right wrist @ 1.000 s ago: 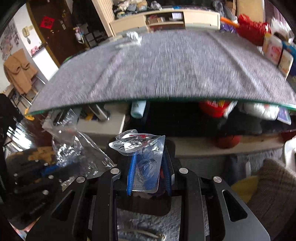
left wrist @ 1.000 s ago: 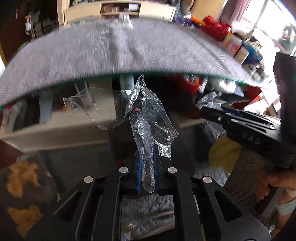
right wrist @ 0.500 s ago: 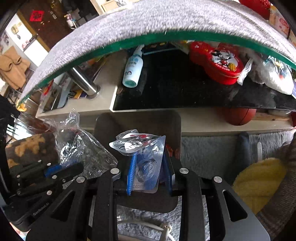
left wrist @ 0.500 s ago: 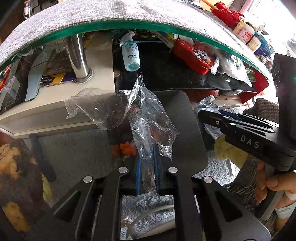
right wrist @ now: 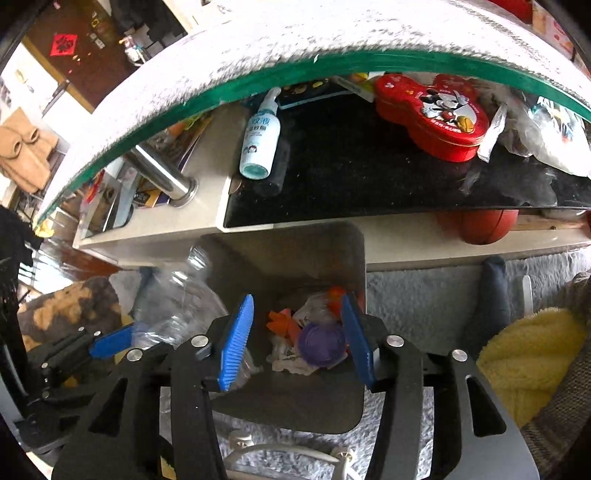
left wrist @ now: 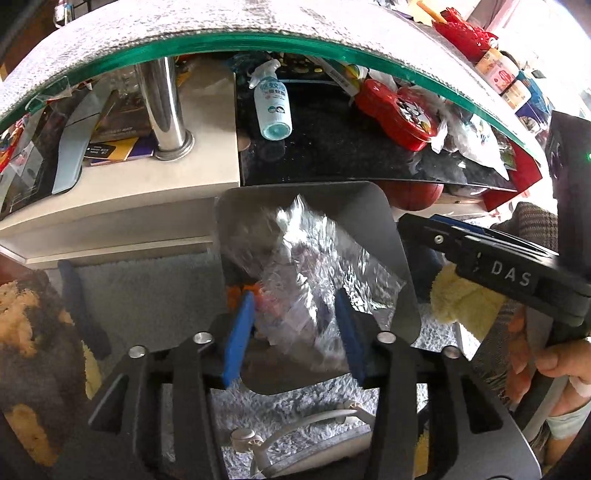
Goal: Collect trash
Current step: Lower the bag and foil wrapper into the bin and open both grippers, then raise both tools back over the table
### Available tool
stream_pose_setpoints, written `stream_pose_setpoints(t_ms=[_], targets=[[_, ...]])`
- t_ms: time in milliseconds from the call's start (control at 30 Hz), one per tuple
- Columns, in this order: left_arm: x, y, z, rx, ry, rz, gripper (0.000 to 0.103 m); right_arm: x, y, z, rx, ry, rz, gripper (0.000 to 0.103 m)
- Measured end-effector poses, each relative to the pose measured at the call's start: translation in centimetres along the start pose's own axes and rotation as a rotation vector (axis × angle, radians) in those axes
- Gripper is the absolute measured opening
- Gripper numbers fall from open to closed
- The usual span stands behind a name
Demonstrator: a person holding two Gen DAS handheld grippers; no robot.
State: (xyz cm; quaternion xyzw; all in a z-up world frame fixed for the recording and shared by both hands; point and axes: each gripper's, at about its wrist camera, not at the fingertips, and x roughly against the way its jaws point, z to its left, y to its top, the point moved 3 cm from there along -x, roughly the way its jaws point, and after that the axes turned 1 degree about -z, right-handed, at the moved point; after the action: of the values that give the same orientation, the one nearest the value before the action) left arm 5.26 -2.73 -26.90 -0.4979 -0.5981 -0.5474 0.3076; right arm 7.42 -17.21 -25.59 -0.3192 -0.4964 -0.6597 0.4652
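Observation:
A grey trash bin [left wrist: 391, 254] stands on the rug below the table edge. My left gripper [left wrist: 295, 325] is open above it, and a crumpled clear plastic bag [left wrist: 317, 269], blurred, lies between and beyond its blue pads over the bin mouth. My right gripper [right wrist: 297, 332] is open above the same bin [right wrist: 332, 251]. Inside lie orange scraps [right wrist: 282, 323], a purple lid [right wrist: 320, 343] and pale wrappers. The clear bag [right wrist: 177, 299] shows at the left of the right wrist view, by the left gripper's blue pad [right wrist: 110, 341].
A glass tabletop with a grey mat [left wrist: 258, 22] overhangs a lower shelf holding a spray bottle [left wrist: 273, 107], a red Mickey tin [right wrist: 432, 114] and bags. A chrome table leg [left wrist: 166, 107] stands left. A yellow fluffy cloth [right wrist: 532, 354] and grey rug [right wrist: 417, 295] lie around the bin.
Both grippers dropped below the table edge to the bin and opened. The clear bag left the left gripper's pads; the blister pack is gone from the right gripper.

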Motion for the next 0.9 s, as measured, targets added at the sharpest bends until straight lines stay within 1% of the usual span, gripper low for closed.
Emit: stream_pose_setpoints(t_ms=[33, 133, 300, 400, 433, 533, 567, 633, 767, 900], targets=[[0.2, 0.1, 0.0, -0.002, 0.013, -0.006, 0.054, 0.2, 0.1, -0.1, -0.006, 0.0, -0.005, 0.054], [0.8, 0.3, 0.1, -0.009, 0.039, -0.027, 0.066, 1.0, 0.6, -0.7, -0.025, -0.003, -0.025, 0.058], [3.3, 1.5, -0.2, -0.018, 0.056, -0.073, 0.074, 3.0, 1.5, -1.2, -0.046, 0.002, -0.051, 0.06], [5.8, 3.0, -0.4, -0.021, 0.065, -0.131, 0.08, 5.0, 2.8, -1.0, -0.035, -0.004, -0.093, 0.067], [6.6, 3.6, -0.5, -0.021, 0.069, -0.149, 0.081, 5.8, 3.4, -0.8, -0.031, -0.005, -0.112, 0.07], [8.6, 5.3, -0.9, -0.026, 0.072, -0.191, 0.085, 7.7, 5.2, -0.2, -0.01, -0.007, -0.153, 0.072], [9.1, 5.9, -0.9, -0.027, 0.073, -0.201, 0.086, 8.6, 6.1, 0.0, 0.0, -0.009, -0.17, 0.076], [10.1, 7.0, -1.0, -0.031, 0.084, -0.221, 0.087, 9.7, 7.4, 0.4, 0.017, -0.019, -0.198, 0.081], [12.1, 9.9, -0.9, -0.031, 0.108, -0.263, 0.088, 11.7, 10.6, 1.4, 0.053, -0.035, -0.254, 0.081], [13.6, 12.8, -0.5, -0.026, 0.121, -0.293, 0.09, 12.5, 13.6, 2.1, 0.068, -0.036, -0.282, 0.081]])
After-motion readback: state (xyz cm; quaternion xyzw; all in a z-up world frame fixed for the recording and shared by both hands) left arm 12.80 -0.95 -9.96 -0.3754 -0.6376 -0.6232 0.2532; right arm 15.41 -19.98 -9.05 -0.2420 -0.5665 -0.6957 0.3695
